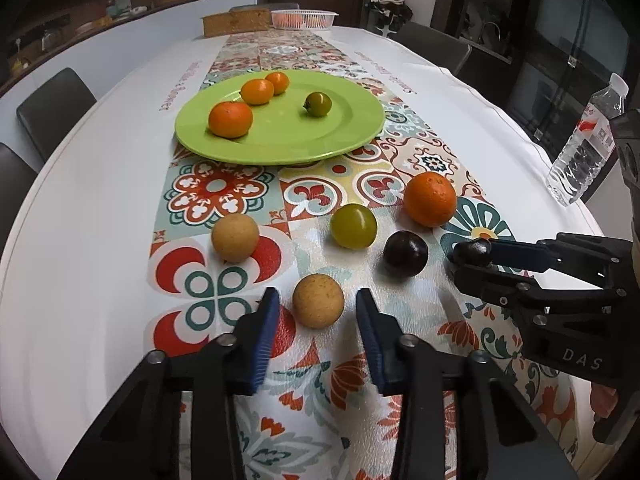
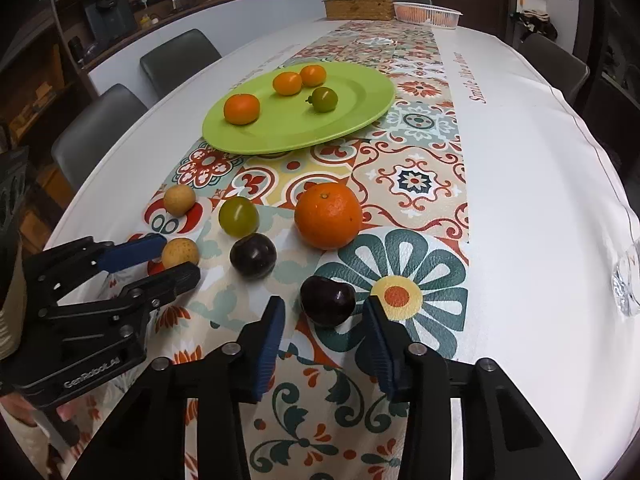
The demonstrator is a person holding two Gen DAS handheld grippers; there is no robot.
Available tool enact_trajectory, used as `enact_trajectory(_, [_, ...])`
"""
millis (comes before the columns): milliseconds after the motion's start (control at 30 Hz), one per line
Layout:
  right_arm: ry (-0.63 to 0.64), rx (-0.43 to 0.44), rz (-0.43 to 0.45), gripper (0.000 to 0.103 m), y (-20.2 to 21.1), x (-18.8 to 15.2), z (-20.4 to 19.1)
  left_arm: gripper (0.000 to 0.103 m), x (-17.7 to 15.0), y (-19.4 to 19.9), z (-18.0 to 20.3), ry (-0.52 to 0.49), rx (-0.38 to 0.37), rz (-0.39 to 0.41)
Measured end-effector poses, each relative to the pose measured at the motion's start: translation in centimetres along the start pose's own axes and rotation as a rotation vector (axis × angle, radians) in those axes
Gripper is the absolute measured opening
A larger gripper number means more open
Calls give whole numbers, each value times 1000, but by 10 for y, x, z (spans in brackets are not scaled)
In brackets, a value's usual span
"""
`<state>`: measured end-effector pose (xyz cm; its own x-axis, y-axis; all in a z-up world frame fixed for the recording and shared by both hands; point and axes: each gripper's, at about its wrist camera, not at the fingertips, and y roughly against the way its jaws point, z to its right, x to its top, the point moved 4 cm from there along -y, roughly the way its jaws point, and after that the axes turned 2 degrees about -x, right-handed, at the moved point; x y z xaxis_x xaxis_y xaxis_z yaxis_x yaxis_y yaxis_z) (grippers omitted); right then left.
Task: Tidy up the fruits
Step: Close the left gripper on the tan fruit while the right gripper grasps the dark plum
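Left claw [image 1: 317, 295] is released: pads straddle a tan fruit [image 1: 318, 300] near the tabletop's [image 1: 100, 220] near edge, with a thin gap showing each side, so no grip yet. Right claw [image 2: 325, 302] is the same, jaws slack around a dark plum [image 2: 327, 300], also at the near edge and further toward the right edge. Both fruits sit on the cloth, not lifted.

Why like this, my read: each claw took the loose fruit closest to it, so the arms don't cross. Both come in steep from above with one pad each side, so a round fruit can't roll out when squeezed.

The green plate [image 1: 280, 148] sits further up the middle of the tabletop and already holds three small orange fruits and one small green one. It looks like the drop target.

Still loose between plate and claws:
- big orange [image 1: 430, 199]
- green fruit [image 1: 353, 226]
- second plum [image 1: 405, 253]
- second tan fruit [image 1: 235, 237]

Task looks under halfway. Risk: the second plum lies just beside the right claw's path, so it could get nudged.
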<state>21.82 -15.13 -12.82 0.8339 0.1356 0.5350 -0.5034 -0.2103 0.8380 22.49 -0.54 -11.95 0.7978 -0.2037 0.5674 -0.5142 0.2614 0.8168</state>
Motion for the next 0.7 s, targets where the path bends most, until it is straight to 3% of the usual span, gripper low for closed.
enact_trajectory(100, [9,-2,1,34,-1,0,-1,26,0,-2,0,5,-4,-4])
enact_trajectory(200, [22,-6,1,30,-2,0,-1,26,0,-2,0,12,-15,-6])
enact_trajectory(700, [37,9,50,30,17,4,-3,26,5,21,9,3,-8,41])
